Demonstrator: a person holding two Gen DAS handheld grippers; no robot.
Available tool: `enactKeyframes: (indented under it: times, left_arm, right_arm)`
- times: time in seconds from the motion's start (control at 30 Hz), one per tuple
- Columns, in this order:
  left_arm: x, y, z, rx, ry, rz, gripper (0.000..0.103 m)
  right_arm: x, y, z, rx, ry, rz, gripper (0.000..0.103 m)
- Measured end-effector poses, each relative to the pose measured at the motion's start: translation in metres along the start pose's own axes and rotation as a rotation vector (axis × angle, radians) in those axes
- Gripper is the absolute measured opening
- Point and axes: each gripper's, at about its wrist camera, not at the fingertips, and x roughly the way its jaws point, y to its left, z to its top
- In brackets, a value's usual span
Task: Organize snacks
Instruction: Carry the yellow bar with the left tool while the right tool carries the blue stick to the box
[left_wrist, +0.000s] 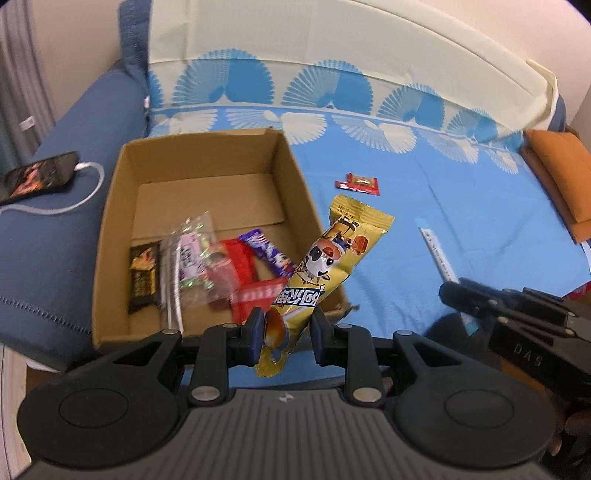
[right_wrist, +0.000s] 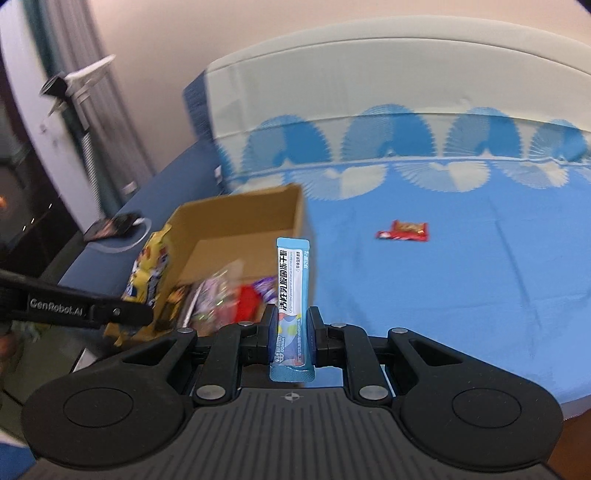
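My left gripper (left_wrist: 288, 325) is shut on the lower end of a yellow snack packet (left_wrist: 332, 258) with a cartoon cow. The packet hangs over the near right corner of an open cardboard box (left_wrist: 110, 221). Several wrapped snacks (left_wrist: 207, 266) lie in the box. My right gripper (right_wrist: 292, 321) is shut on a light blue stick packet (right_wrist: 293, 280), held upright just right of the box (right_wrist: 236, 210). A red snack (right_wrist: 404, 230) lies alone on the blue sheet (right_wrist: 443, 295), also seen as the red snack (left_wrist: 358, 182). The right gripper (left_wrist: 454, 295) shows at the right edge.
The box stands at the left side of a bed with a blue fan-patterned sheet (left_wrist: 443, 206). A phone (left_wrist: 37, 177) on a white cable lies on the dark blue cushion to the left. An orange cushion (left_wrist: 561, 177) sits far right. A stand (right_wrist: 81, 110) rises at the left wall.
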Motion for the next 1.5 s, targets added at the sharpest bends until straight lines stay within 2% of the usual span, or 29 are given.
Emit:
enactKeyframes:
  times: [0.23,0.77,1.17,1.5]
  left_arm:
    - [-0.012,0.022,-0.015,-0.04,-0.027,-0.003,0.029]
    - [-0.011,0.042,-0.017,-0.089,-0.04,-0.023,0.029]
    - [0.007,0.061,-0.006,-0.135,-0.016,-0.018,0.029]
    - [0.022,0.08,0.009,-0.17,-0.016,-0.001,0.029]
  right_arm:
    - [-0.006,0.028,-0.003,-0.054,0.009,-0.01,0.018]
    - [0.005,0.041,-0.004,-0.103,0.038,-0.034,0.018]
    - [0.024,0.042,0.002,-0.117,0.069,-0.045,0.018]
    - [0.055,0.051,0.016,-0.134,0.102,-0.034,0.018]
